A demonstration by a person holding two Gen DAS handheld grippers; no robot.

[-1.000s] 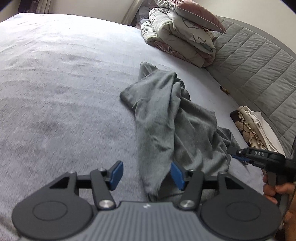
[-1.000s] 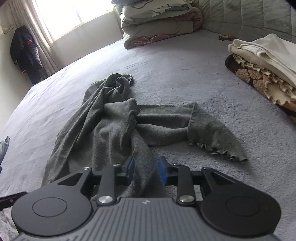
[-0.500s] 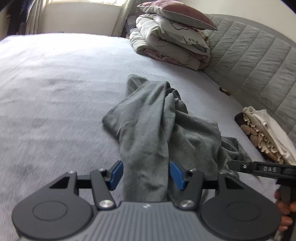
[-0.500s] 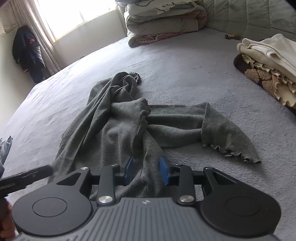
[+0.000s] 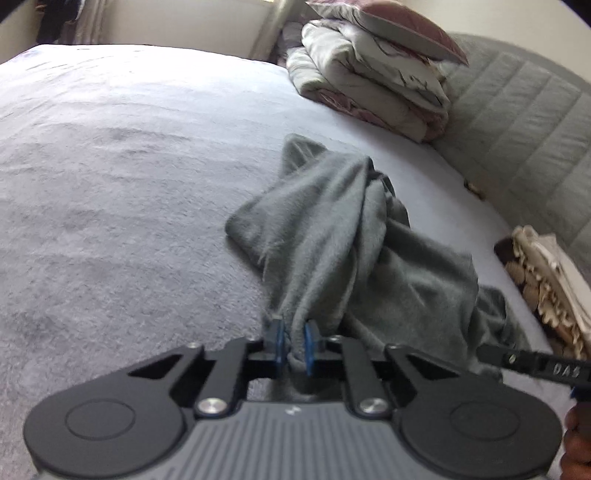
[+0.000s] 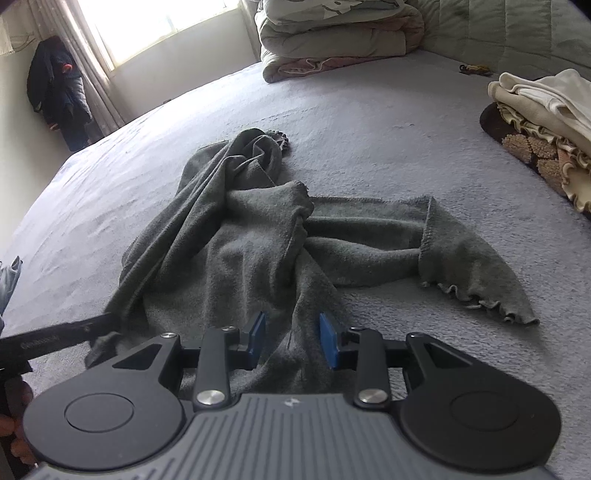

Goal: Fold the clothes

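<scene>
Where cloth (image 5: 325,251) bunches, left hand-held gripper (image 5: 293,345) downward.

The white letters "DAS" are showing on the black side of the right gripper (image 5: 532,363). Some small writing is sitting on the side of the left gripper (image 6: 55,338), but it is too blurry to read.

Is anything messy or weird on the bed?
Yes. The grey garment lies crumpled and twisted in the middle of the bed, one frilly end flung out sideways, while the other clothes and the bedding sit in neat folded piles. The left tool has just closed on one bunched end.
</scene>
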